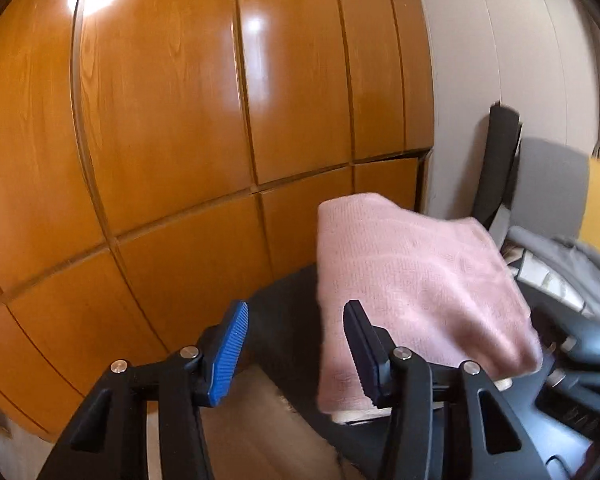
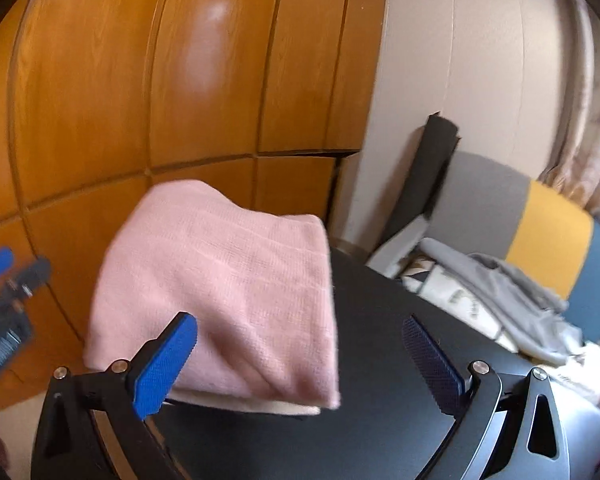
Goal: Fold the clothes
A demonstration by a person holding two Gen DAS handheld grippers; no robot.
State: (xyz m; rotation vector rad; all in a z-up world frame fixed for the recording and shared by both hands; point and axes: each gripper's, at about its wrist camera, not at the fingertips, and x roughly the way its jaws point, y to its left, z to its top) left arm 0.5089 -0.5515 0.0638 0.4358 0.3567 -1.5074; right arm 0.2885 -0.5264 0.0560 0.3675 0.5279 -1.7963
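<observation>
Pink folded cloth lies on a dark round table, ahead of both grippers, atop a cream layer. Right gripper hovers spread just before it; left gripper also spread, touching nothing.

Left gripper open, holding nothing. Folded pink cloth on dark table, just beyond right finger. Wooden cabinet behind.

Home: wooden wardrobe, curtain
</observation>
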